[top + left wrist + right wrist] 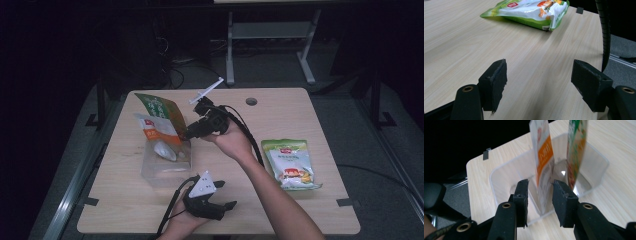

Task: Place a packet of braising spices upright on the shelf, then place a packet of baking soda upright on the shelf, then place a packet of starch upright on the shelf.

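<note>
Left gripper [220, 200] idles, jaws wide, nearest the camera; right gripper [539, 202], jaws parted, flanks the white-orange packet [543, 170] inside the clear plastic bin [499, 173]. Green packet [290, 164] right of the bin probably remains.

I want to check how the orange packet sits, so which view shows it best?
The right gripper view: the orange packet stands upright in the clear bin, close up between the open claw. The high view shows it small, leaning beside the green packet.
</note>
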Demonstrator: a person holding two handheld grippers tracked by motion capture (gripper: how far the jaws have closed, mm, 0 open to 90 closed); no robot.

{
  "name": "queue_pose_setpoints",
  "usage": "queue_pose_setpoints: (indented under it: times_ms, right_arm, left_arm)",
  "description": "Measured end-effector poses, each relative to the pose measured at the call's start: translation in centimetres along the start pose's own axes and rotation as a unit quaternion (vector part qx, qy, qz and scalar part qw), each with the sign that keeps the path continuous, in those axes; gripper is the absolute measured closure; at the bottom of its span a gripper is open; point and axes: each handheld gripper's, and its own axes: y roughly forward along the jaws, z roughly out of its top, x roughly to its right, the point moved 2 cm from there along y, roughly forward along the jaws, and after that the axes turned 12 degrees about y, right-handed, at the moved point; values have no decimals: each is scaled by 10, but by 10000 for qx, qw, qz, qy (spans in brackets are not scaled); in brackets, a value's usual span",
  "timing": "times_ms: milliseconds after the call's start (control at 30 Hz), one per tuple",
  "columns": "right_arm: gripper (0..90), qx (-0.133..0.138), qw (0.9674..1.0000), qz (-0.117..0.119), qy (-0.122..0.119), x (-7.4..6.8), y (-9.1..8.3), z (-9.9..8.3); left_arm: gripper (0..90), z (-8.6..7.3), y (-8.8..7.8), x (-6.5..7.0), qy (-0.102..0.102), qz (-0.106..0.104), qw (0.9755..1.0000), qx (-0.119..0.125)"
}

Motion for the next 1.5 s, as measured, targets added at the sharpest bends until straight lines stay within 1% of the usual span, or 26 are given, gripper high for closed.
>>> queue_pose_setpoints:
  times_ms: [100, 133, 233, 300, 367, 400, 433, 467, 500, 567, 600, 700, 733, 767, 833, 967, 1067, 1133, 1233, 1267, 1333, 1400, 1500]
  right_arm:
    - [636, -14, 10000, -82, 52, 6, -8, -8]
    - [631, -6, 9999, -89, 102, 8, -12, -11]
    - [612, 41, 9998, -92, 194, 15, -21, -19]
    - [609, 73, 9994, -86, 333, 17, -27, -25]
    - [603, 72, 9993, -152, 348, 22, -33, -31]
    - [600, 67, 9993, -198, 315, 26, -36, -34]
    - [595, 74, 9991, -224, 355, 28, -38, -38]
    - [589, 88, 9988, -250, 411, 31, -42, -41]
    - [586, 105, 9984, -249, 500, 32, -44, -44]
    - [574, 97, 9978, -307, 573, 37, -50, -49]
    - [567, 113, 9976, -375, 568, 40, -54, -54]
    - [556, 130, 9969, -452, 624, 45, -62, -62]
    - [553, 167, 9965, -466, 676, 48, -66, -66]
    - [547, 166, 9961, -472, 723, 49, -68, -68]
    - [532, 196, 9950, -557, 800, 53, -72, -73]
    - [505, 203, 9940, -608, 883, 59, -78, -83]
    - [491, 230, 9933, -643, 928, 63, -82, -91]
    - [485, 227, 9925, -678, 987, 65, -85, -96]
    - [477, 259, 9921, -713, 1001, 69, -90, -105]
    - [476, 260, 9913, -732, 1063, 69, -92, -107]
    - [467, 281, 9909, -771, 1070, 72, -96, -113]
    - [465, 284, 9899, -797, 1136, 73, -98, -116]
    - [464, 313, 9894, -807, 1164, 75, -101, -121]
  left_arm:
    - [283, 0, 0, -1, 12, 20, 10000, 5]
    - [283, 0, 0, -2, 13, 25, 10000, 17]
    - [283, -1, 0, -5, -49, 54, 10000, 3]
    - [283, -1, 0, -7, -25, 70, 10000, 11]
    - [282, -1, -1, -7, -56, 68, 10000, 10]
    - [282, -1, -1, -8, -52, 76, 10000, 14]
    - [281, -1, 0, -8, -69, 75, 9999, 13]
    - [279, -1, 1, -7, -114, 85, 9999, 65]
    - [278, -1, 1, -8, -100, 81, 9999, 50]
    - [277, 0, 1, -8, -31, 81, 9999, 54]
    - [276, 0, 1, -8, -21, 85, 9999, 53]
    - [276, 0, 1, -8, -18, 84, 9999, 62]
    - [275, 0, 1, -8, -20, 86, 9999, 60]
    - [274, 0, 1, -8, -31, 83, 10000, 34]
    - [272, 0, 1, -9, -35, 93, 9999, 35]
    - [272, 0, 2, -9, -12, 95, 10000, 18]
    - [271, 0, 3, -9, 49, 109, 9999, 25]
    - [271, 0, 3, -8, 25, 75, 10000, -3]
    - [271, 0, 4, -7, 66, 66, 10000, 5]
    - [271, 1, 4, -8, 86, 63, 9999, 4]
    - [271, 1, 4, -8, 102, 56, 9999, -4]
    - [270, 1, 4, -7, 126, 46, 9999, -36]
    - [270, 1, 4, -6, 58, 25, 10000, -6]
